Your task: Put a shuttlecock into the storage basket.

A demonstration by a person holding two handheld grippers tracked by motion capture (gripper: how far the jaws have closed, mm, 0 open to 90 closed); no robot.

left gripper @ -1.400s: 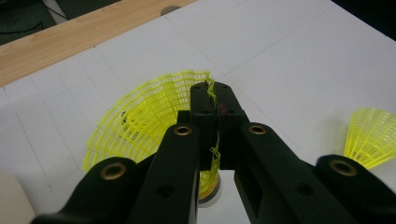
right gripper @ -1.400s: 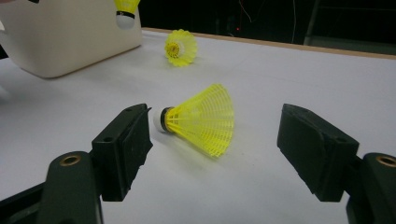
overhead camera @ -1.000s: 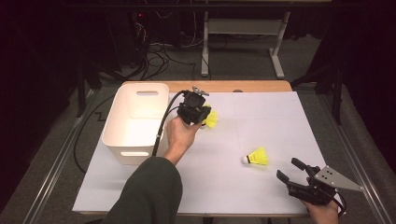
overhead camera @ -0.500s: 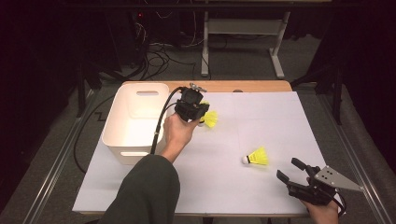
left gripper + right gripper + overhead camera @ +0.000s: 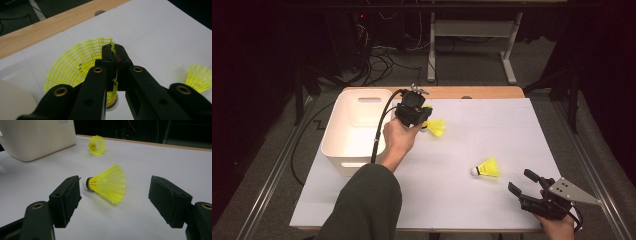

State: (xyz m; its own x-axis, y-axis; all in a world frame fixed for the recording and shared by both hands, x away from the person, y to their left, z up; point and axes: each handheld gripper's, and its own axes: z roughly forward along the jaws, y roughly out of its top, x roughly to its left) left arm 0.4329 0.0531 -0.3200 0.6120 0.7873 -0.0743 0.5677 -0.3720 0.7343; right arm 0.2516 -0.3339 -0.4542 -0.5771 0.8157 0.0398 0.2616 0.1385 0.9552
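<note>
White table (image 5: 512, 130): left fingers (image 5: 110, 53) pinch shuttlecock (image 5: 75, 65).

One yellow shuttlecock (image 5: 435, 127) is pinched by the edge of its mesh skirt, just right of the white bin (image 5: 343, 145). A second yellow shuttlecock (image 5: 486, 169) lies on its side near the right, white cork pointing left.

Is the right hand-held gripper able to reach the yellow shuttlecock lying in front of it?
Probably yes: the right hand-held gripper is open and faces the shuttlecock, with bare white table between them.
</note>
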